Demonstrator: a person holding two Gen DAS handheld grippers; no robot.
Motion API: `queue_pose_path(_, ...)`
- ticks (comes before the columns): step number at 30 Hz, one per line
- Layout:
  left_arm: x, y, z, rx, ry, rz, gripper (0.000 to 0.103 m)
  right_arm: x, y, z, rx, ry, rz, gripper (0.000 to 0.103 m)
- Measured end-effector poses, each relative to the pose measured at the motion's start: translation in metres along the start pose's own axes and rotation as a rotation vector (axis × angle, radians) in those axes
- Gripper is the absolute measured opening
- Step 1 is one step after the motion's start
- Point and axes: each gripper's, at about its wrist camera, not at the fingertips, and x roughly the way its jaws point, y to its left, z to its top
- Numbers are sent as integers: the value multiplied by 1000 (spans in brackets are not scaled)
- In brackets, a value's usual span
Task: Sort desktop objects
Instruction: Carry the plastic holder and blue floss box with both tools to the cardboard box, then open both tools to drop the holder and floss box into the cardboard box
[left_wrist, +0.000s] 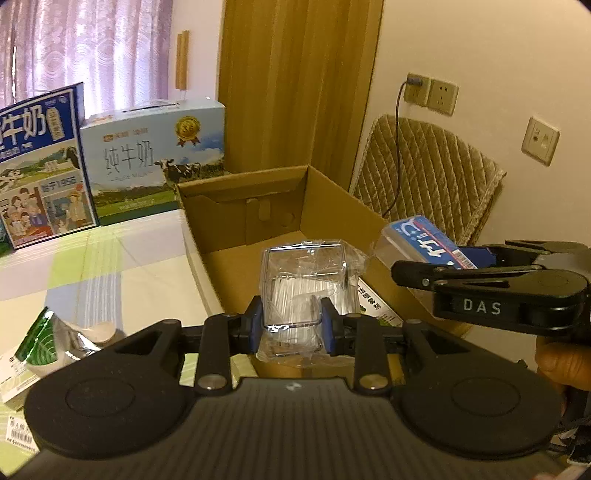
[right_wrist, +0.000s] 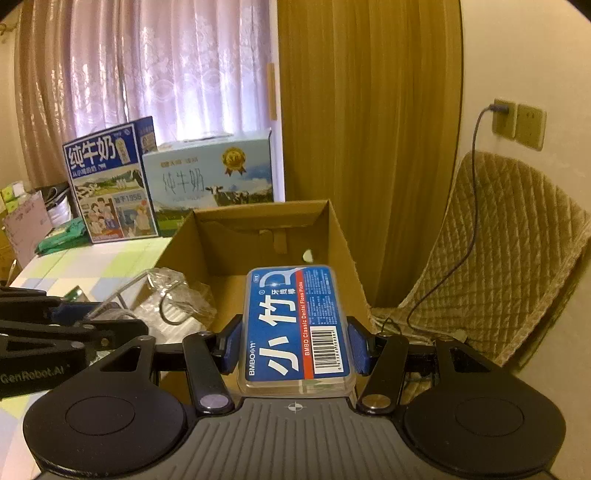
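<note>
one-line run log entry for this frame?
left gripper: holds clear plastic box | right gripper: holds floss pick box | both over cardboard box

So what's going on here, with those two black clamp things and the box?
A person is tidying a desk with a handheld gripper in each hand. The left gripper is shut on a clear plastic container wrapped in film; the right gripper is shut on a blue box of dental floss picks. Both are held over an open cardboard box, apparently about to drop them in. Other packets lie on the table.
</note>
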Motion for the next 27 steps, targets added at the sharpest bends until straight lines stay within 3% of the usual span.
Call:
queue_pose_path(11,29,-2,-2,38,51,11,30,19,-10,-4,12,22,-3,54)
queue_pose_path(19,-7,14,-3,39,-7,38,34,17,-6,-5,9,28,3,54)
queue_pose_path(24,-34,29,-5,5,-46,58,43,21,3,-2,9,34,25,54)
queue_pose_path(27,-45,36,-8,-4,-55,64,43,28,9,0,10,42,35,54)
